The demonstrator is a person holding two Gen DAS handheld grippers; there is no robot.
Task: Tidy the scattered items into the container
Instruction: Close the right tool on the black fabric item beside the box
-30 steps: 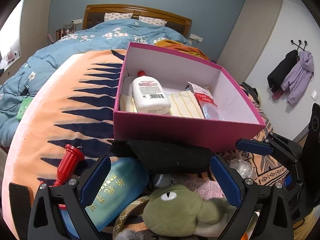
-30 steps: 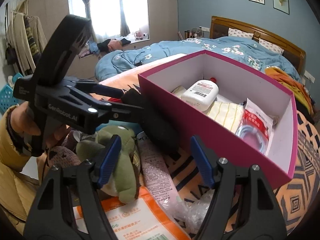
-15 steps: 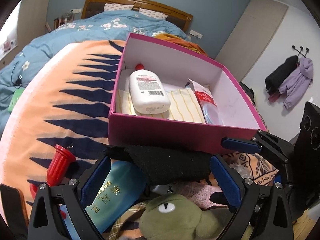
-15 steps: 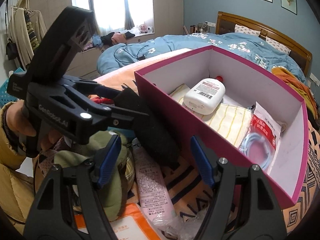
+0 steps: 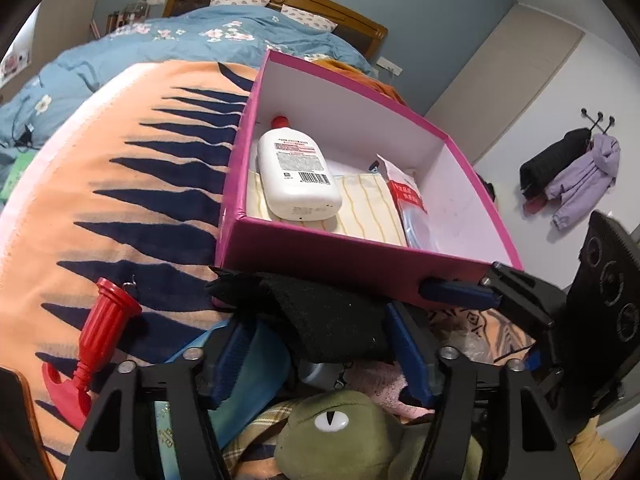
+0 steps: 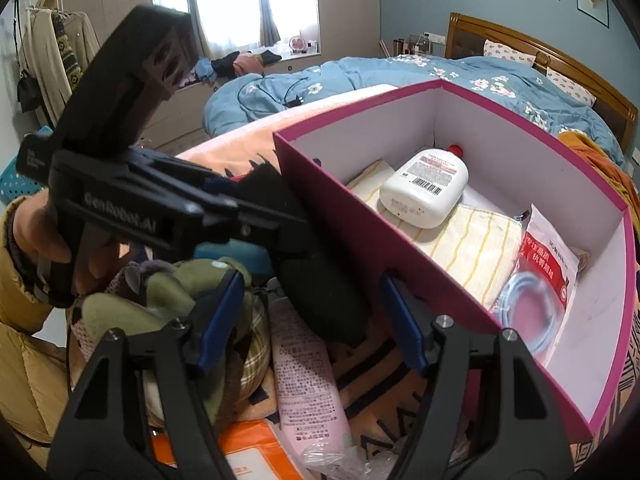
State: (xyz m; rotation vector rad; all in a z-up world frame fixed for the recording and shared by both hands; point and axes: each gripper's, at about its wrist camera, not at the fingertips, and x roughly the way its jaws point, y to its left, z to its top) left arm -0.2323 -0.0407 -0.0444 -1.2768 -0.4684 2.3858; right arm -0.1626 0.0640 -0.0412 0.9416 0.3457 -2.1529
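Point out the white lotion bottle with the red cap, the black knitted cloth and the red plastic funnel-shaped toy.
White lotion bottle with red cap [image 5: 298, 176]: left wrist view, on its label.
Black knitted cloth [image 5: 332, 316]: left wrist view, on its middle.
Red plastic funnel-shaped toy [image 5: 102, 328]: left wrist view, on its stem.

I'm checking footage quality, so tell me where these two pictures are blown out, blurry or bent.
Right wrist view: the window is blown out white, and the left gripper's body nearby is soft with blur. Left wrist view: evenly lit, no glare; the pink box and white bottle are sharp. Both views: fisheye bends the edges, with dark corners.
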